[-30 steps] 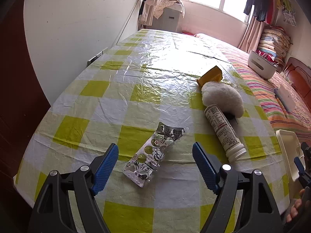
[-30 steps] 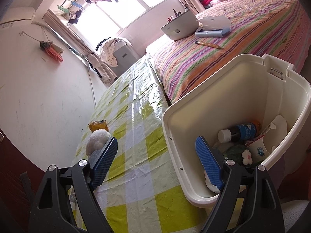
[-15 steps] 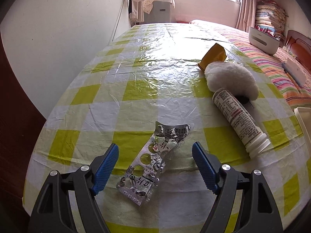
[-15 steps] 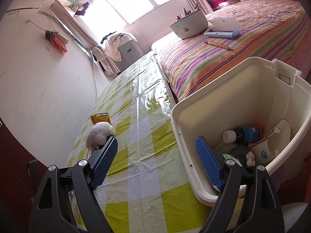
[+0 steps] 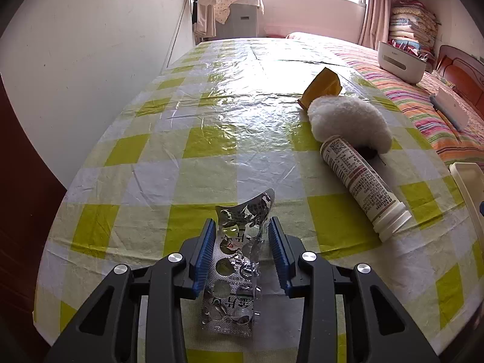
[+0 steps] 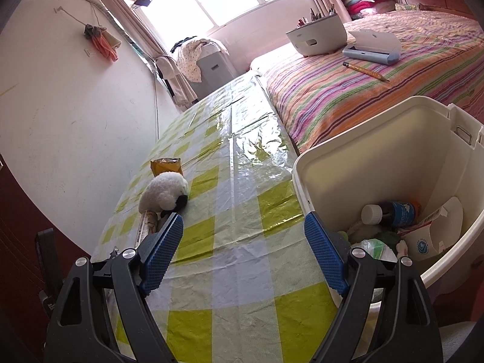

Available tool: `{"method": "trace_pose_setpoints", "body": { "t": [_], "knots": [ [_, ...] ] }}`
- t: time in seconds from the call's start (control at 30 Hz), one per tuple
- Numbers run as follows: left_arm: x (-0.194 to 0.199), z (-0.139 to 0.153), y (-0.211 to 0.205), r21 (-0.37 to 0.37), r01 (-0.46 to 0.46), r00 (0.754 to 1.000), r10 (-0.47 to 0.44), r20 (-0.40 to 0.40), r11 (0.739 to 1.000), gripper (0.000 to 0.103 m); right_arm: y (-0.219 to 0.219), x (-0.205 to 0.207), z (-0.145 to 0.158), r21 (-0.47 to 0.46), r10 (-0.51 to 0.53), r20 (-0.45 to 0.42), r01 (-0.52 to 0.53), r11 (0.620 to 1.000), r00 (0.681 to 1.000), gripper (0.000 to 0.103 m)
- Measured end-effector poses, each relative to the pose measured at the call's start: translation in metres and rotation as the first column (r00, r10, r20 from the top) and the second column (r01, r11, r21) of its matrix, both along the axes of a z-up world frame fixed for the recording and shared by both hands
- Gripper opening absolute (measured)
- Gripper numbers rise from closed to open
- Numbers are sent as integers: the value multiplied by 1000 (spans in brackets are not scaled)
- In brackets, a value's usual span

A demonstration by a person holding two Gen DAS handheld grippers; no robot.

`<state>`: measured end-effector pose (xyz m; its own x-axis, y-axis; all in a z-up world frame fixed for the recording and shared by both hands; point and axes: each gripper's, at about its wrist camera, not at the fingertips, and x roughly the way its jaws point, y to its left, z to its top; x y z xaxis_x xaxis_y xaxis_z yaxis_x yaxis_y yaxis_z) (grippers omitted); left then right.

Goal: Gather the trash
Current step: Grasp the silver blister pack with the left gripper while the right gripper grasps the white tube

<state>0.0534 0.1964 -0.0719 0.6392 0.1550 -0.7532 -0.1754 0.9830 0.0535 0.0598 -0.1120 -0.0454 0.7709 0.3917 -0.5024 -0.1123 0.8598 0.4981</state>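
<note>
Left gripper (image 5: 242,239) closing on a blister pack (image 5: 234,275) on the table (image 5: 211,139).

Its jaws have just been narrowing and are now standing close on either side of the pack, the left pad touching the foil edge, the right pad just beside it; whether they are pressing it I cannot tell. The pack is lying flat between and below the pads, its curled end sticking out ahead. A tube (image 5: 363,187) and a white fluffy toy (image 5: 348,122) are lying ahead to the right. The right gripper (image 6: 245,254) is hanging wide open and empty over the table edge, the bin (image 6: 384,163) just to its right, holding a bottle (image 6: 393,213).
</note>
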Motion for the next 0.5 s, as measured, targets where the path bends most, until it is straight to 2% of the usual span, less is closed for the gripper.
{"method": "trace_pose_setpoints", "body": {
  "t": [0.23,0.5],
  "knots": [
    [-10,7,6,-25,-5,999,6,48,1000,34,48,13,11,-75,179,8,-178,981,984,81],
    [-20,11,7,-72,10,996,-4,87,997,35,124,32,16,-196,400,-37,-399,896,916,81]
  ]
}}
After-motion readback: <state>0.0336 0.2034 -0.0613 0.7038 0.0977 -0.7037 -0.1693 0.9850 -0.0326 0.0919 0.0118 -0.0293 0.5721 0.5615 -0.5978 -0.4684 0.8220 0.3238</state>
